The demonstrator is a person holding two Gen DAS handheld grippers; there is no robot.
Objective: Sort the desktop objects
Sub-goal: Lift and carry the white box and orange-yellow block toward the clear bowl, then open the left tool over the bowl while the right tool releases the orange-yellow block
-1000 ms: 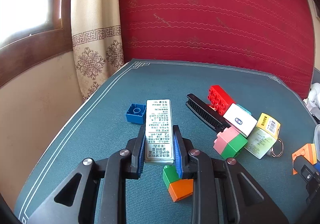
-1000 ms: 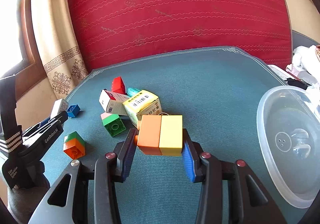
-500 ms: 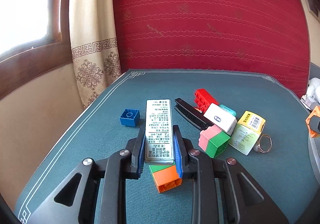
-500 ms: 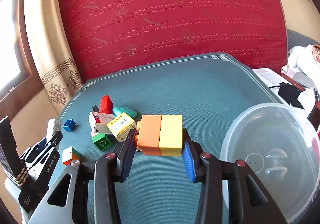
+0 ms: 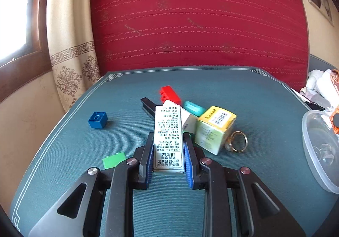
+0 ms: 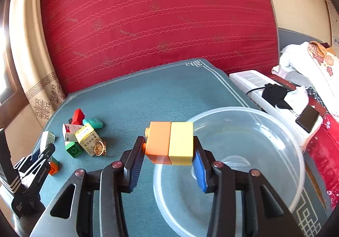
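The teal mat (image 6: 169, 92) has a white border line; its far half and the strip by the red cushion (image 6: 156, 14) lie bare, while a clutter sits left of centre. On the right the mat is crowded by a clear bowl (image 6: 292, 145), and beyond its edge stand a white appliance (image 6: 250, 80) and a phone (image 6: 308, 118). The left gripper (image 5: 168, 152) is clamped on a slim white box (image 5: 168, 131) printed with rows of Chinese text, too small to read; the box juts forward between the blue pads, above the mat. Just beyond it lie a yellow carton (image 5: 214, 128) with a barcode label, a ring (image 5: 238, 141) touching the carton, a red brick (image 5: 170, 92), a teal case (image 5: 193, 108) and a black clip (image 5: 148, 105); a blue brick (image 5: 97, 120) sits apart to the left, a green brick (image 5: 113, 159) near the left finger. The right gripper (image 6: 169, 152) grips an orange-yellow block (image 6: 170, 142) by its ends, held over the bowl's near rim. The left gripper's side reads "GenRobot".
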